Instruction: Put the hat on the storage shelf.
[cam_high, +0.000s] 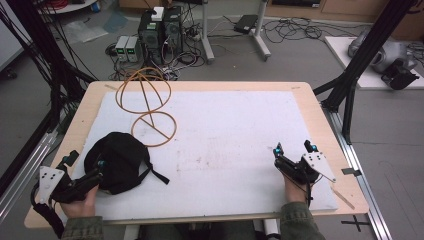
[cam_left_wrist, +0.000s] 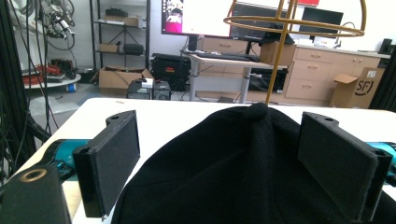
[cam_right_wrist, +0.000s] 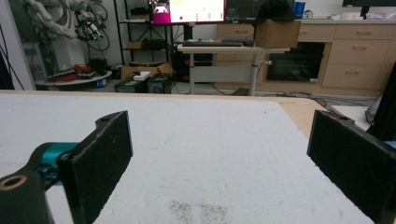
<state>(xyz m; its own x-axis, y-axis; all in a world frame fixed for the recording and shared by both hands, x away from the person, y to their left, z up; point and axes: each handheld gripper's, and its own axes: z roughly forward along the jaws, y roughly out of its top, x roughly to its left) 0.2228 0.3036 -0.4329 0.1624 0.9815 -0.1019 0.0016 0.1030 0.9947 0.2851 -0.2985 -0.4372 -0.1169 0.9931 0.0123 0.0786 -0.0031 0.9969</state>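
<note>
High view: black beanie (cam_high: 119, 161) lies near the tabletop's (cam_high: 310, 107) front-left corner, on the white mat (cam_high: 225, 145). Left hand-held gripper (cam_high: 92, 172) sits at the hat's near-left edge, jaws wide. Wire hat stand (cam_high: 147, 107) stands upright toward the back-left, just beyond the hat. Right hand-held gripper (cam_high: 292, 150) is near the front-right corner, well apart from the hat, jaws spread.

Left gripper view: beanie (cam_left_wrist: 243, 163) bulges up between the two pads (cam_left_wrist: 114, 158), which don't clamp it. Stand's gold stem (cam_left_wrist: 278, 56) rises behind.

Right gripper view: right hand-held gripper (cam_right_wrist: 217, 163) wide open over bare mat (cam_right_wrist: 210, 149), holding nothing.
</note>
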